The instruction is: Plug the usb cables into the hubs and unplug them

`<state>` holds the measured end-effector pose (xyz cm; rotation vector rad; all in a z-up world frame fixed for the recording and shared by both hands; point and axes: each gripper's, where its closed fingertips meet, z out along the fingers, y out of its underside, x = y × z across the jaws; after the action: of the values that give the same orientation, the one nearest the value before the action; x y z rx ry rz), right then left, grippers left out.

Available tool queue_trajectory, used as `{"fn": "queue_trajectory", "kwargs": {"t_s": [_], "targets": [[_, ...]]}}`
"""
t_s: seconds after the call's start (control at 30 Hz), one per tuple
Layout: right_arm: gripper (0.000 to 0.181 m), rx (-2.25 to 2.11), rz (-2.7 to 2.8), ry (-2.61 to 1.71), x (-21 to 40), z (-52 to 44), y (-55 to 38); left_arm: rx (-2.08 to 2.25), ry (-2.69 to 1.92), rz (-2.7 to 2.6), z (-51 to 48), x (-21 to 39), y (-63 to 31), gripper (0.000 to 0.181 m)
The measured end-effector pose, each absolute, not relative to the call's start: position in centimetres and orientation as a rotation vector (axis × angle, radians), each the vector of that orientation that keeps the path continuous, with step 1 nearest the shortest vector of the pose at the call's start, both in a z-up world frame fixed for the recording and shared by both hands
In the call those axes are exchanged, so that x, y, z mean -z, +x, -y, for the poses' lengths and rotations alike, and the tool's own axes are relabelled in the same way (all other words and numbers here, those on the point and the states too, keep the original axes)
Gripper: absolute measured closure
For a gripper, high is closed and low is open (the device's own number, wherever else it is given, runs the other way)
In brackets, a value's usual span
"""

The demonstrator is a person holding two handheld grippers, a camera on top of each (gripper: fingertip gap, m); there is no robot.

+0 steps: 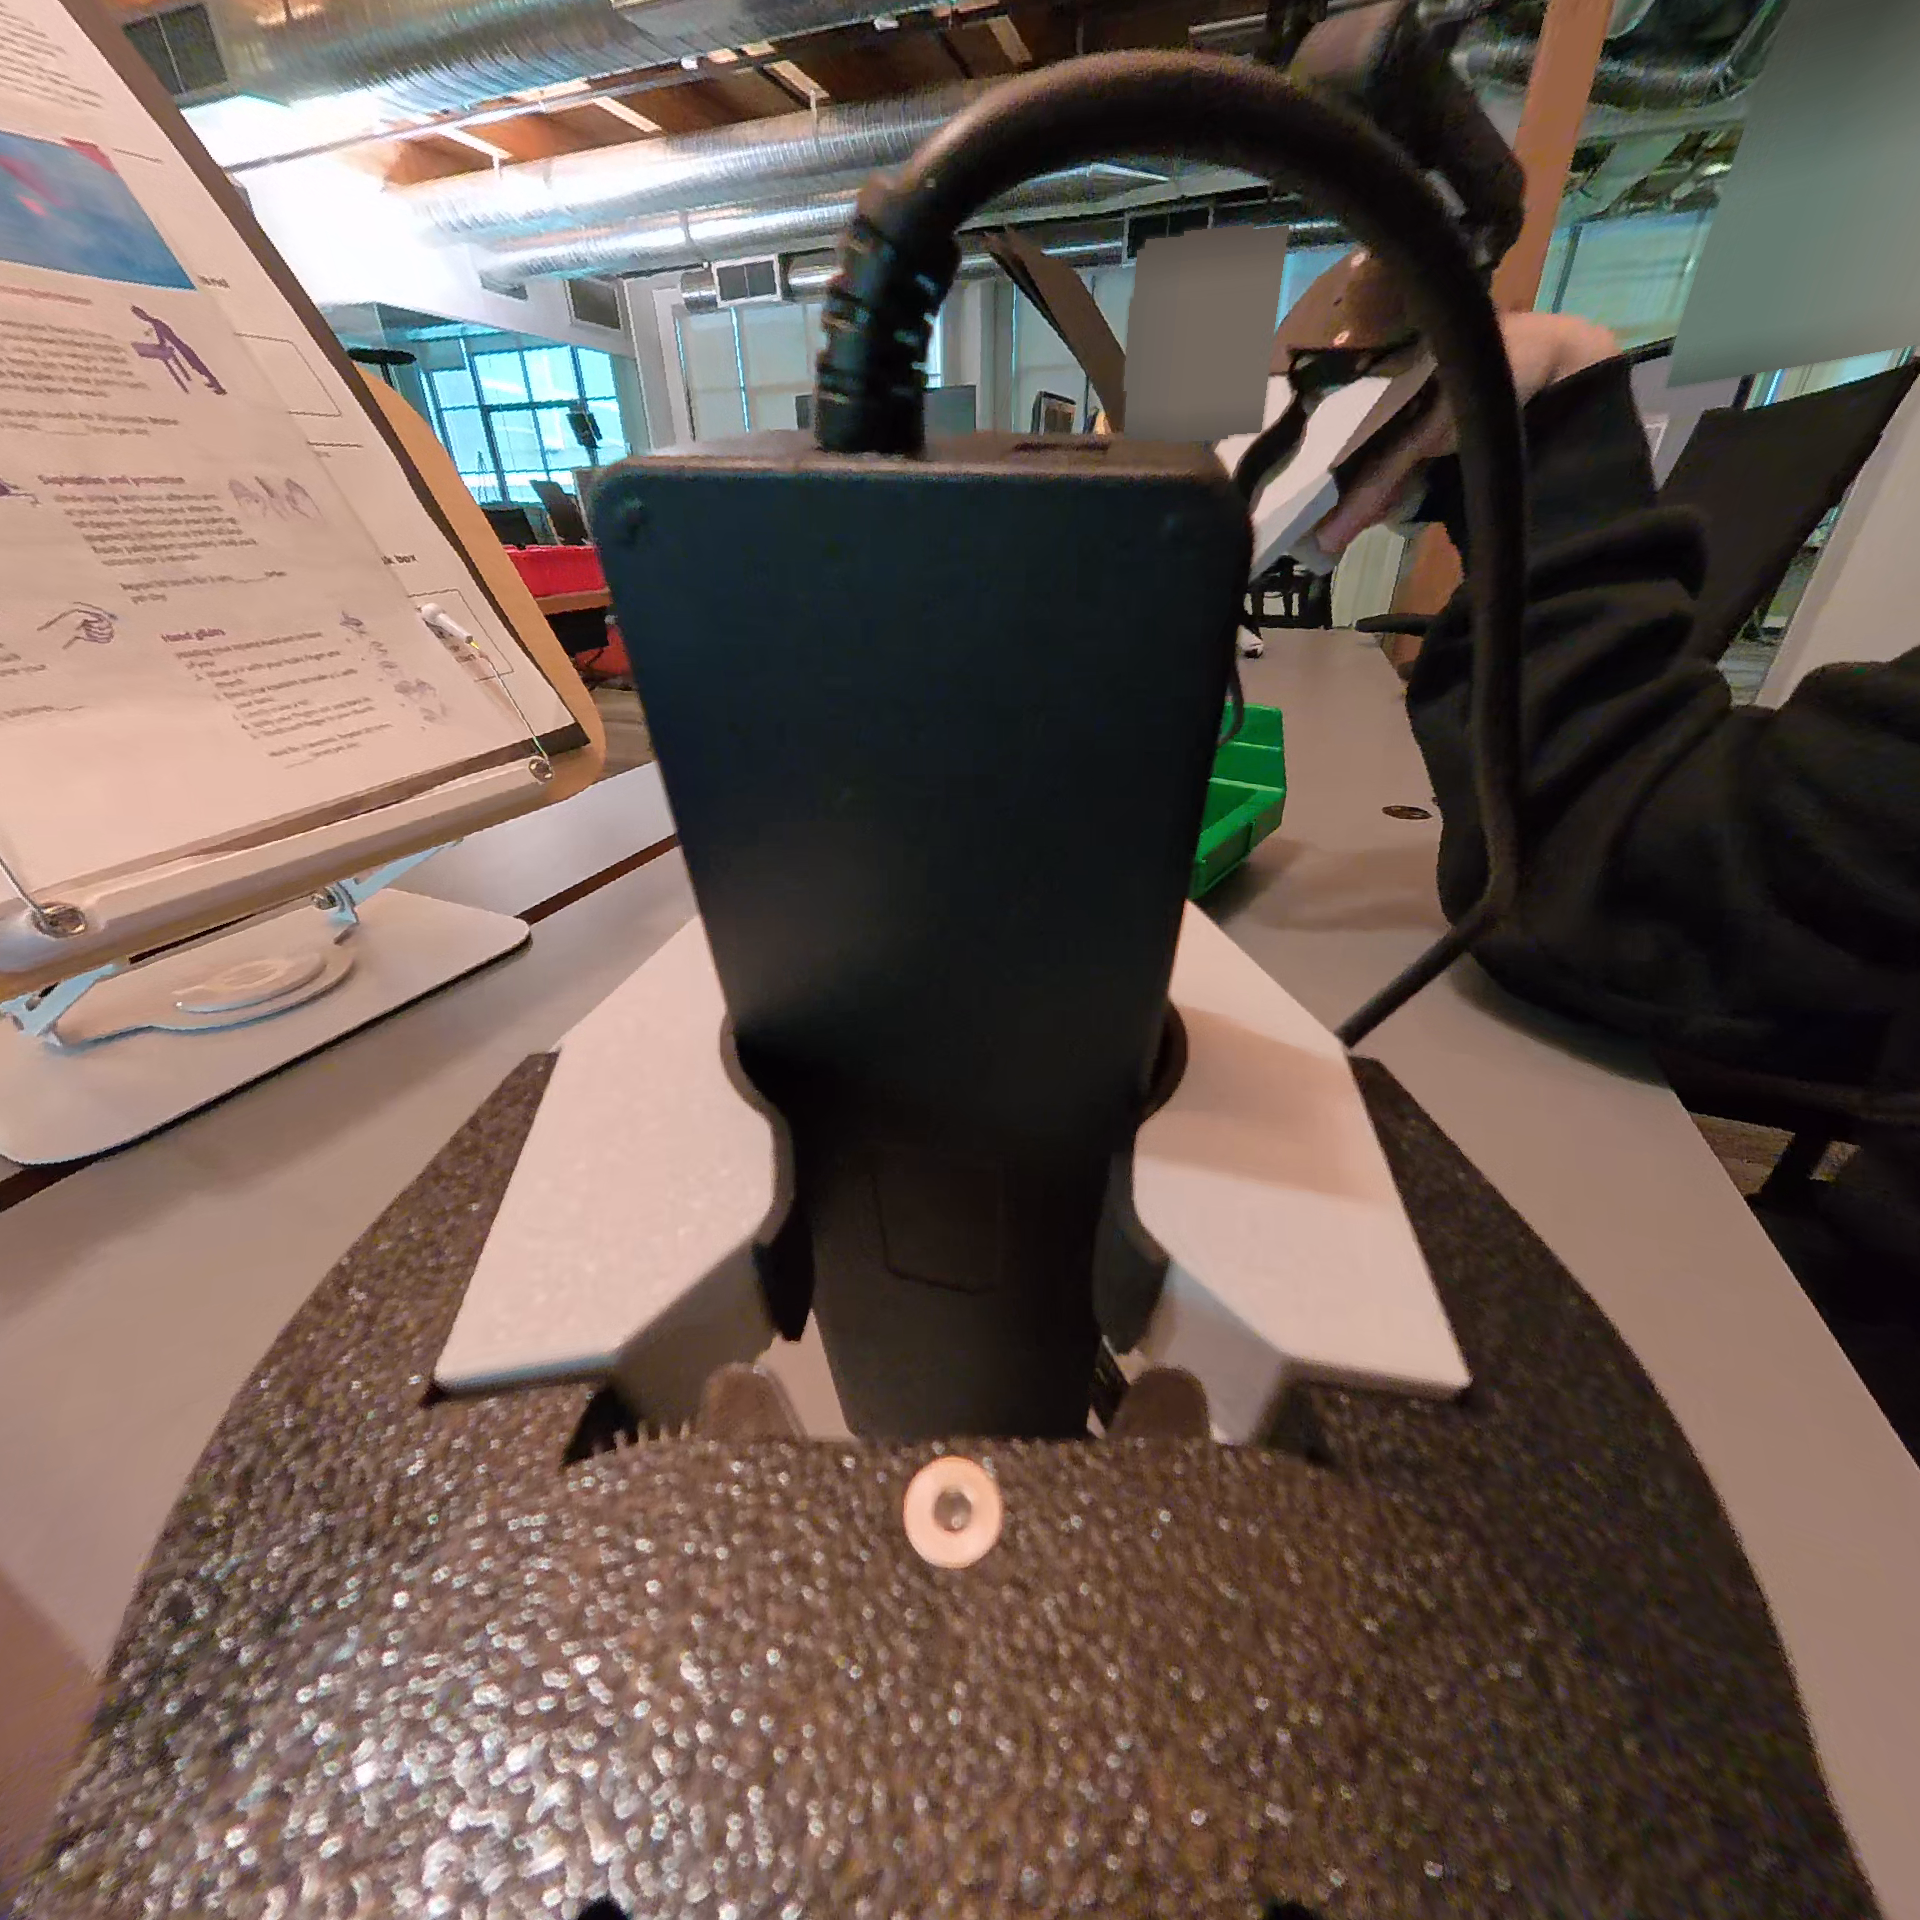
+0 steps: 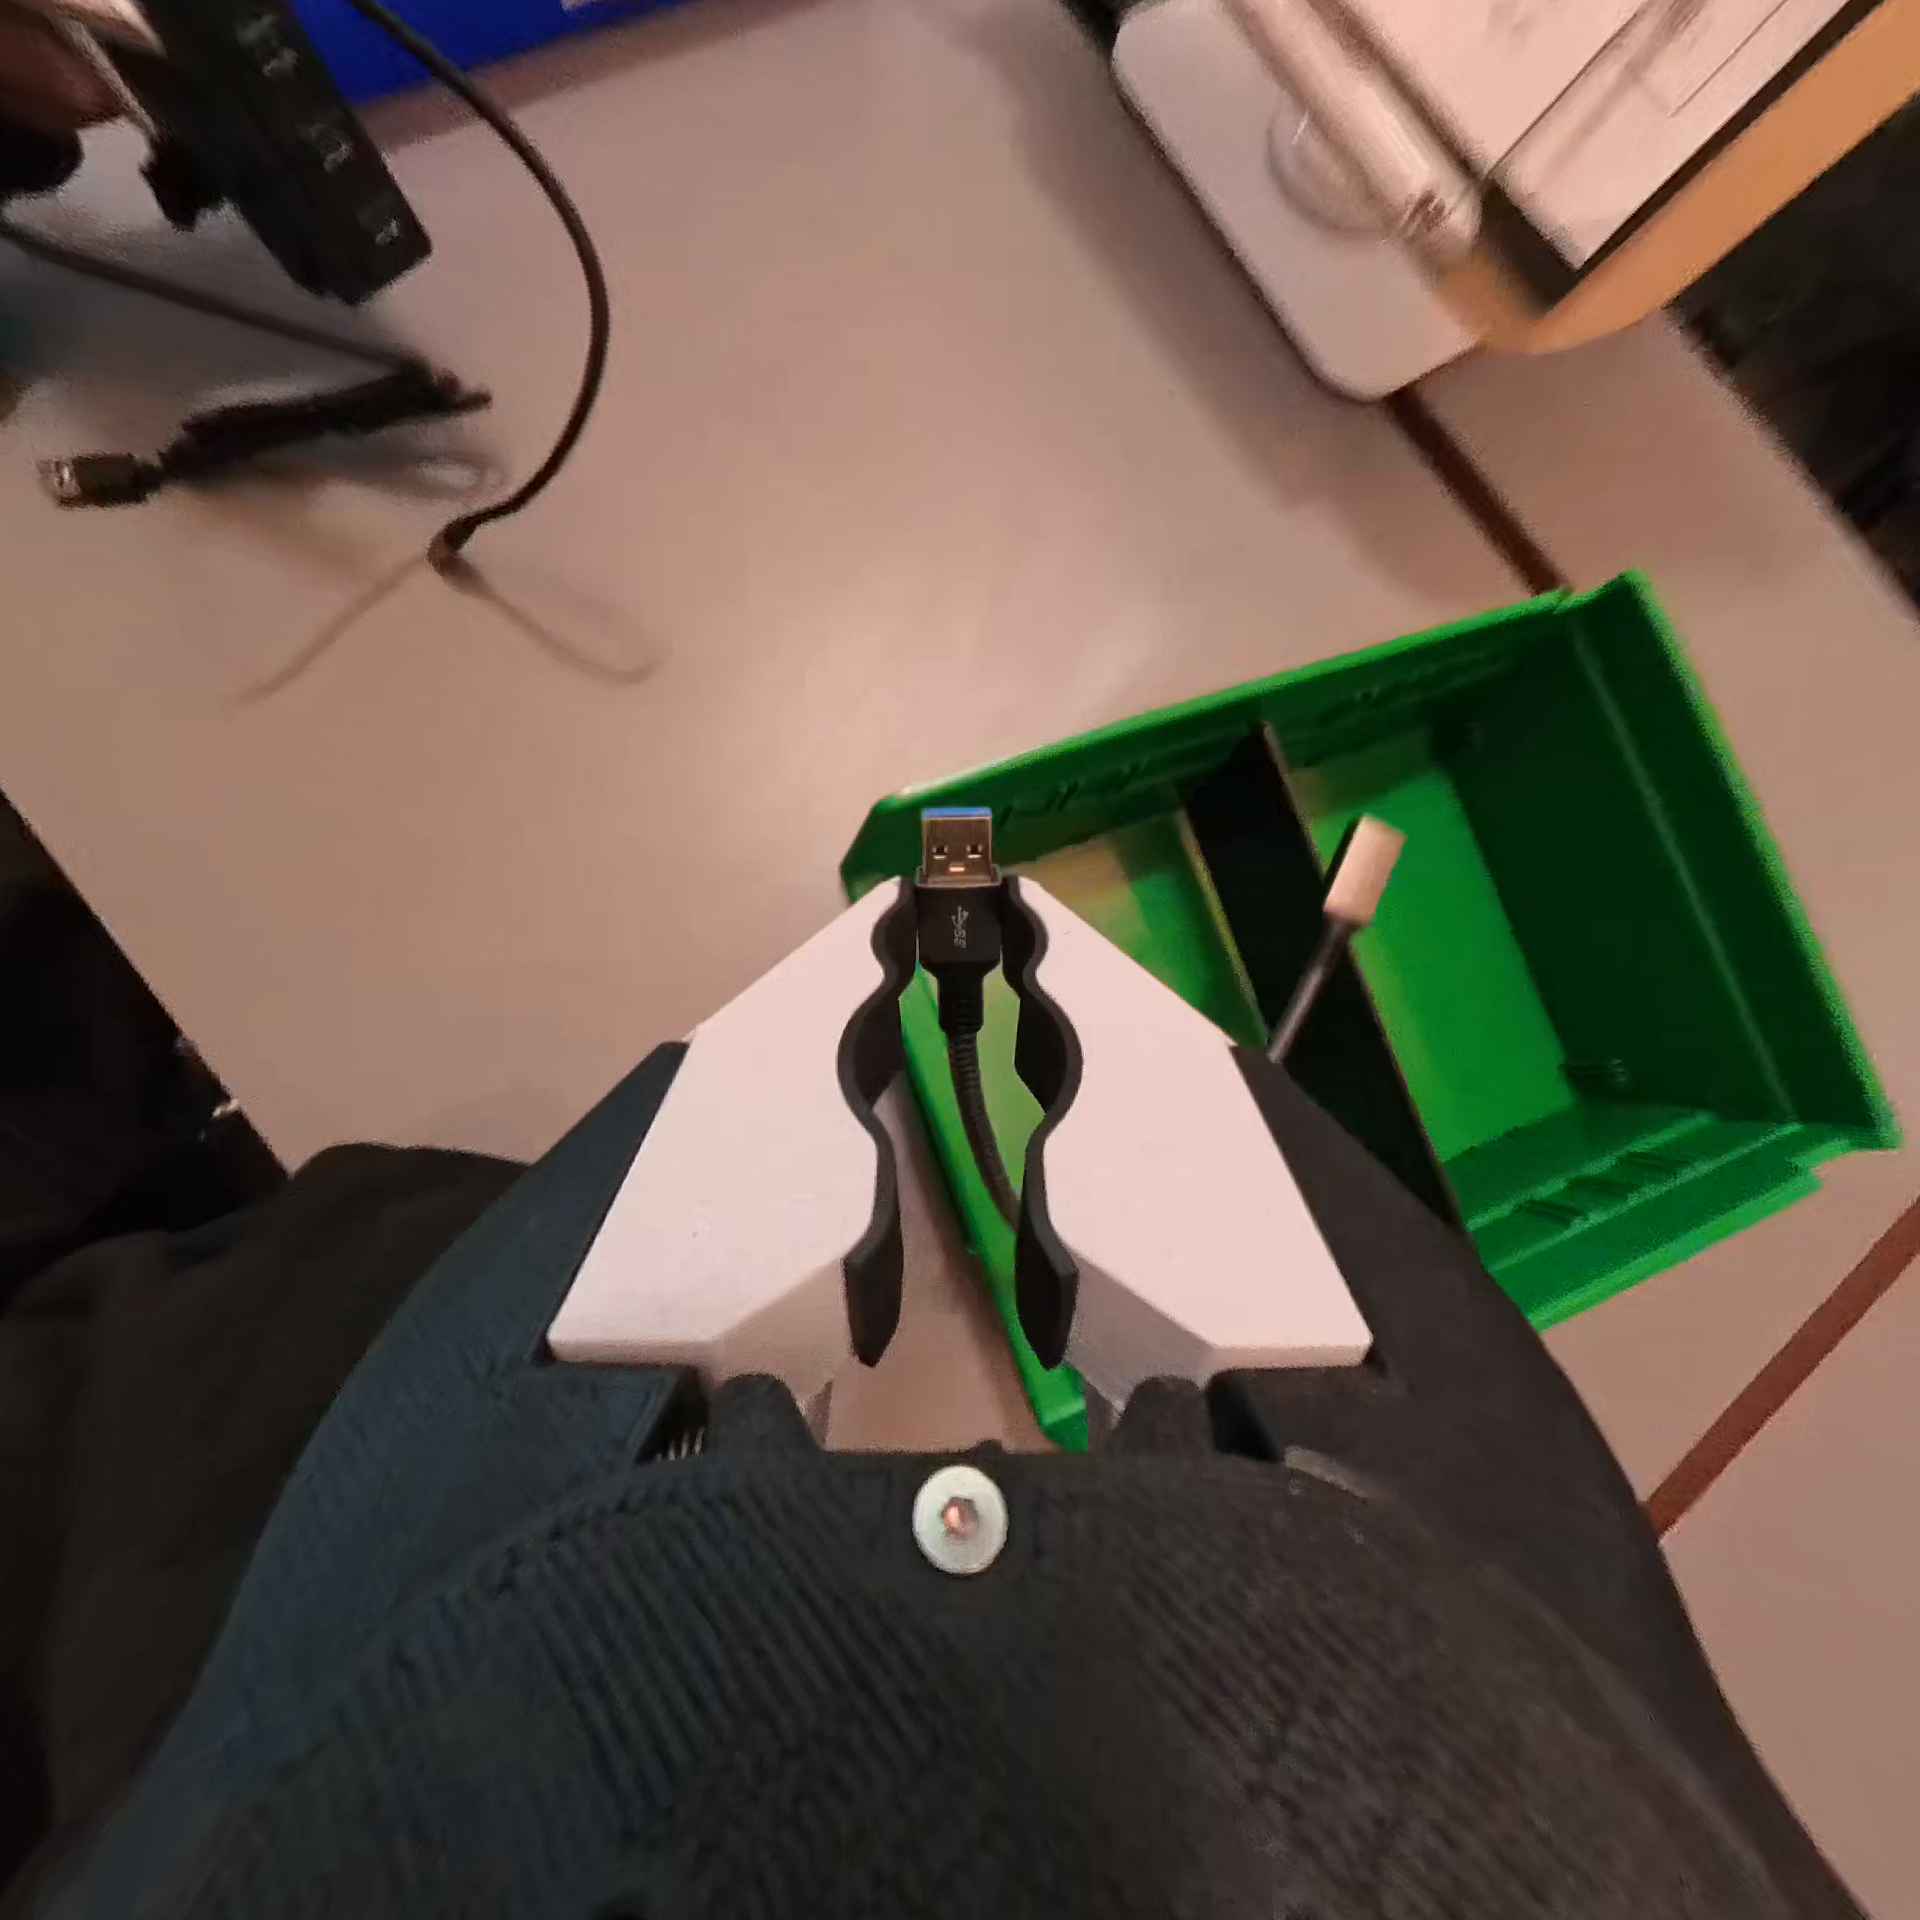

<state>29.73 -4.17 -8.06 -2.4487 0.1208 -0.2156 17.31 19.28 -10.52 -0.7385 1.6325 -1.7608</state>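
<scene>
2 tongs [image 1: 940, 1039] [image 2: 958, 894] clamped — slab-shaped black hub [image 1: 925, 748], braided USB cable [image 2: 961, 997].

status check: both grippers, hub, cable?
Left hand-held gripper shut on black hub, held upright. Right hand-held gripper shut on USB plug, over green bin. Not yet plugged. Nothing blocking seen.

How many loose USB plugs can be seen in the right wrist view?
3: one black plug clamped in the right gripper, one pale plug inside the green bin, and one blurred plug on the table at far left. Others may be hidden.
</scene>
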Motion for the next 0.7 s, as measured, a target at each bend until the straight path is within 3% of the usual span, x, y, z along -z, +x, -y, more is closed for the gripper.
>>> {"fn": "queue_trajectory", "kwargs": {"t_s": [0.37, 0.47, 0.7], "targets": [[0.167, 0.598, -0.181, -2.335, 4.0, 5.6, 30.9, 1.742, -0.729, -1.657, -18.7, 10.8, 17.4, 0.118], [0.167, 0.736, -0.094, -2.110, -0.6, 4.3, 28.5, 1.739, -0.731, -1.662, -18.6, 10.9, 17.4, 0.118], [0.166, 0.334, -0.085, -2.381, 6.0, 4.1, 28.6, 1.743, -0.734, -1.674, -18.4, 11.1, 17.4, 0.118]]}}
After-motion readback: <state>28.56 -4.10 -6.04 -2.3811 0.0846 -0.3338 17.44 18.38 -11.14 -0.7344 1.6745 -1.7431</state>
